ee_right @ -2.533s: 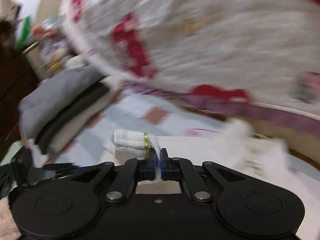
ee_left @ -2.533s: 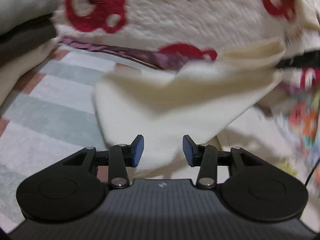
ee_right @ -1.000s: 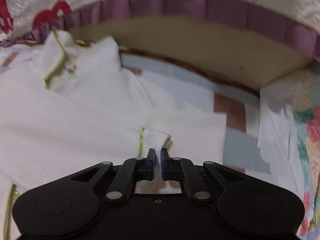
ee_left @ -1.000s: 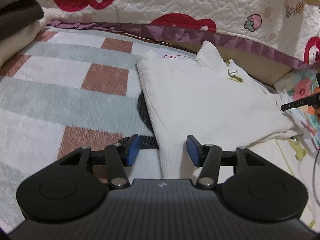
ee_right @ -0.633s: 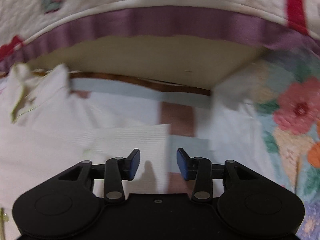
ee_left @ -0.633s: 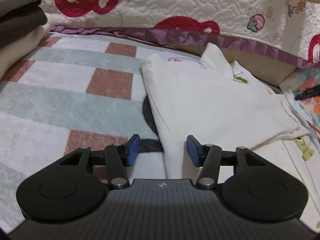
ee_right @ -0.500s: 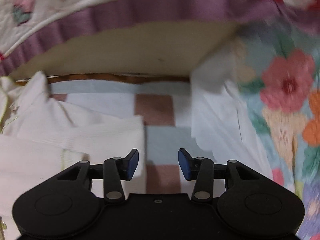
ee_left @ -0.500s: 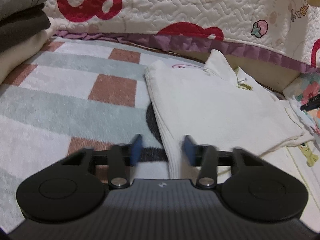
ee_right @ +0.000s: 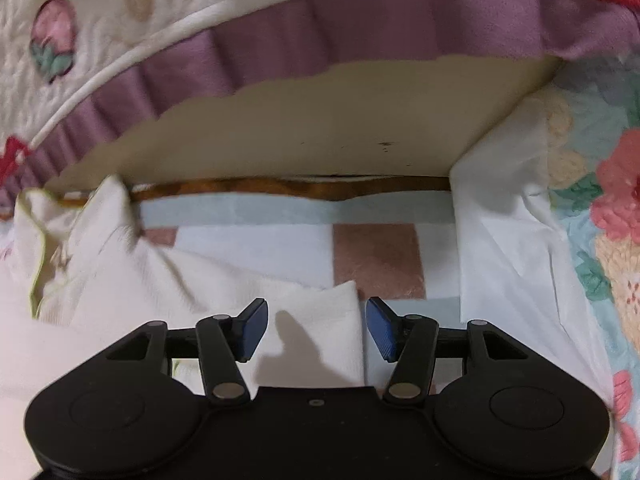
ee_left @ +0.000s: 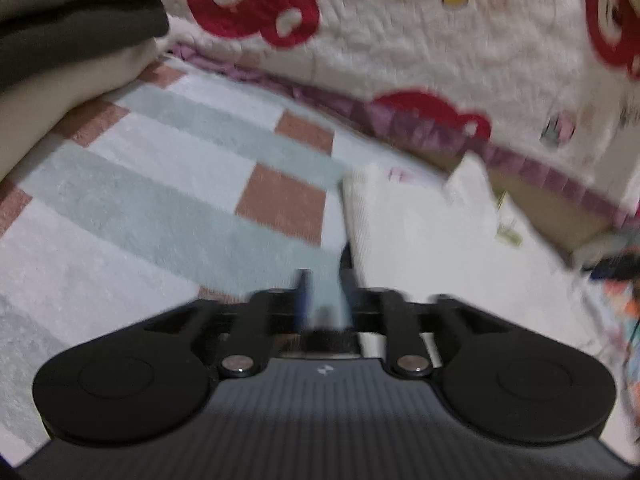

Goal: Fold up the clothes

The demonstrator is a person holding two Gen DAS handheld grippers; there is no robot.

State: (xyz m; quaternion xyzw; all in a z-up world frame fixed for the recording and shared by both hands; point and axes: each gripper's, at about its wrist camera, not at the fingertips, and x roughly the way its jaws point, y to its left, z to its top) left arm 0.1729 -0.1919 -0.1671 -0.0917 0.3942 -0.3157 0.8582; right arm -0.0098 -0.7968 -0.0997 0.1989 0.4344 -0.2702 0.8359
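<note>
The right tongs [ee_right: 316,326] are held spread wide, level above the white shirt's [ee_right: 120,300] sleeve; the left tongs' [ee_left: 324,294] grip is blurred beyond telling.

Left view smeared by motion blur — right view sharper, softly lit, edges bowed.

I can read no text in my two views; the small white mark on my left gripper [ee_left: 323,298] body is only a logo.
</note>
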